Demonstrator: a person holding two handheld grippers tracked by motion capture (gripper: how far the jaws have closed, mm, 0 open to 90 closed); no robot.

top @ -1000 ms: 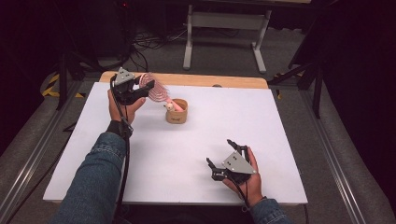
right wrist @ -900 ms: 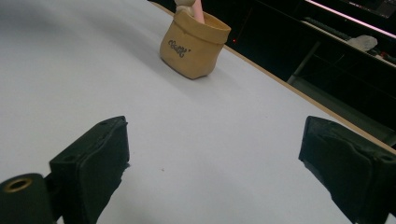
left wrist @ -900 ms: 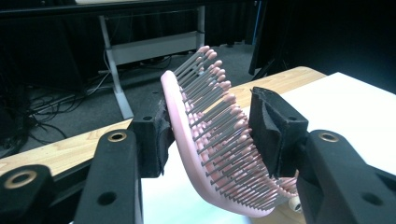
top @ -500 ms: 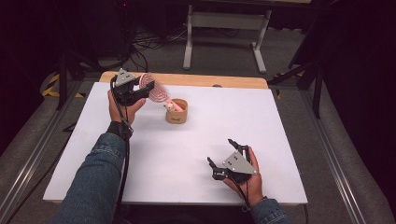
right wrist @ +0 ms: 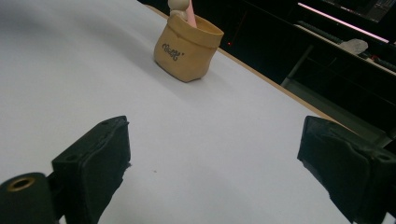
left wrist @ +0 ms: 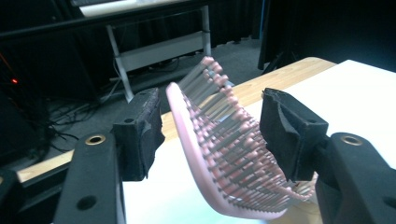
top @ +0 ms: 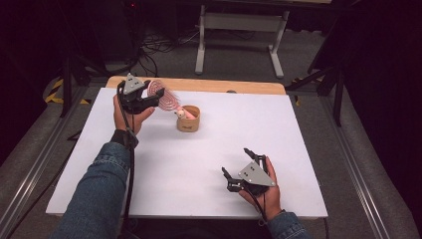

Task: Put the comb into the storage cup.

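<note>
Your left gripper (top: 152, 99) sits at the far-left part of the white table (top: 298, 129), and its jaws have just been opening around the head of the pink plastic hairbrush with grey pink-tipped bristles (top: 166, 98) — in the left gripper view the brush (left wrist: 224, 154) stands in the gap with daylight on both sides, so neither of the 2 black pads (left wrist: 142, 133) presses on it now. The handle end is down in the small tan paper-bag-style cup (top: 188, 118), and the brush leans out of it, up and toward your left hand. That lean is the risk: with the pads off, the weight of the wide head hangs well outside the cup's rim, and the cup looks light and soft-sided, so I'd judge it could tip toward your left hand or the brush could slide out and fall on the table. If you pull the gripper away at an angle, a pad may catch the bristles and drag the brush and cup along; back straight off along the jaws instead. A small pale round-headed figure (top: 179, 113) sits at the cup's near rim against the handle and could be knocked out if the brush shifts. Your right gripper (top: 238, 172) rests near the front-right of the table, jaws spread wide with nothing between them — well apart from the cup (right wrist: 187, 46), too far to steady it quickly.
</note>
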